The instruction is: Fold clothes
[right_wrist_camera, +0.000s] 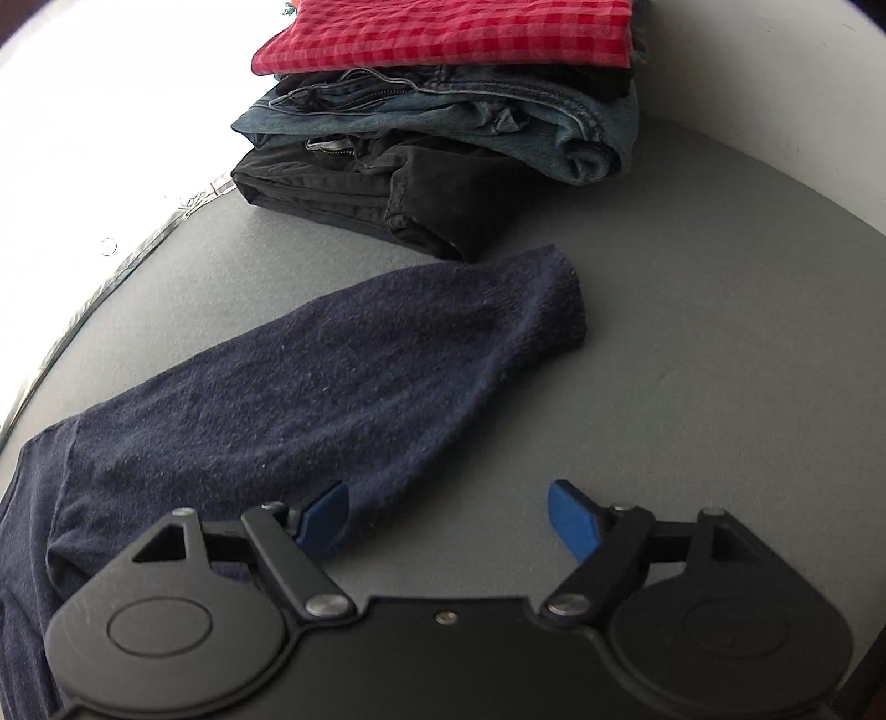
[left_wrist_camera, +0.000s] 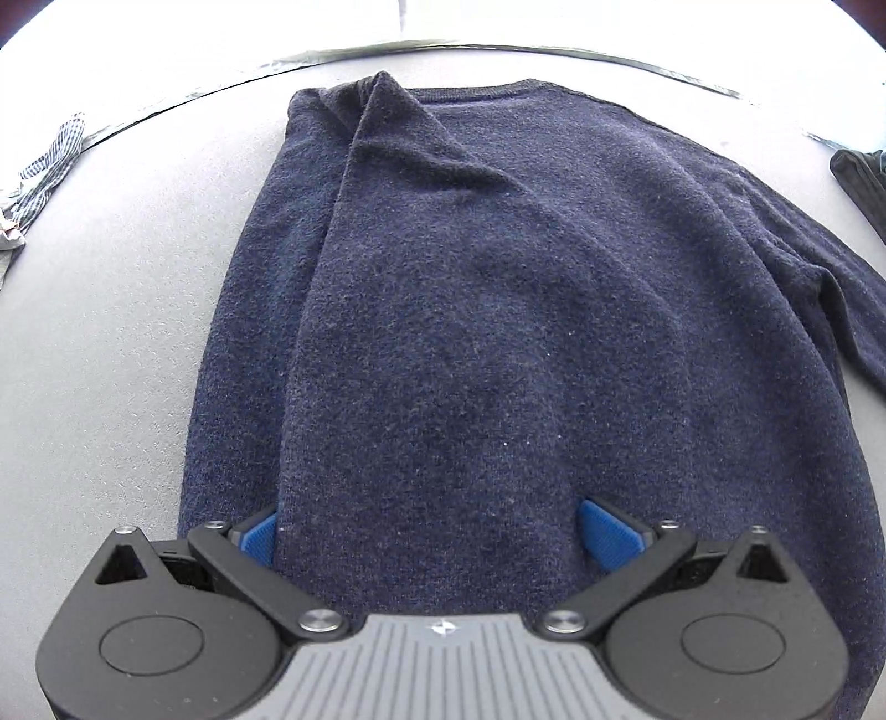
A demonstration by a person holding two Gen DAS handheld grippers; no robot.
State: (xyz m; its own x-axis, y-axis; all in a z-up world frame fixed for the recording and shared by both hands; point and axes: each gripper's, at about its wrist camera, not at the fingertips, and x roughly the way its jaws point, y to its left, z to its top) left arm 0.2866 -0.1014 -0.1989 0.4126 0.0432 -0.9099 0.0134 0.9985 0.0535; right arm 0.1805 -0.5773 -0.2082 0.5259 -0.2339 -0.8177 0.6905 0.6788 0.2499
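Two hand-held grippers are in your hands, both spread wide and clamping nothing. Your left hand-held gripper point(left_wrist_camera: 437, 531) sits over the hem end of the navy sweater point(left_wrist_camera: 498, 310), its blue pads point(left_wrist_camera: 606, 531) either side of a fabric ridge without pinching it. The sweater lies flat on the grey desk point(left_wrist_camera: 111, 332), one sleeve folded over its body. Your right hand-held gripper point(right_wrist_camera: 448, 520) hovers beside the sweater's outstretched sleeve point(right_wrist_camera: 332, 376); its left pad overlaps the sleeve edge, and bare desk shows between the pads. Beyond the cuff: a stack of black trousers point(right_wrist_camera: 387, 205), jeans point(right_wrist_camera: 470, 122) and a red checked shirt point(right_wrist_camera: 443, 33). At your far left: a checked cloth point(left_wrist_camera: 47, 160).
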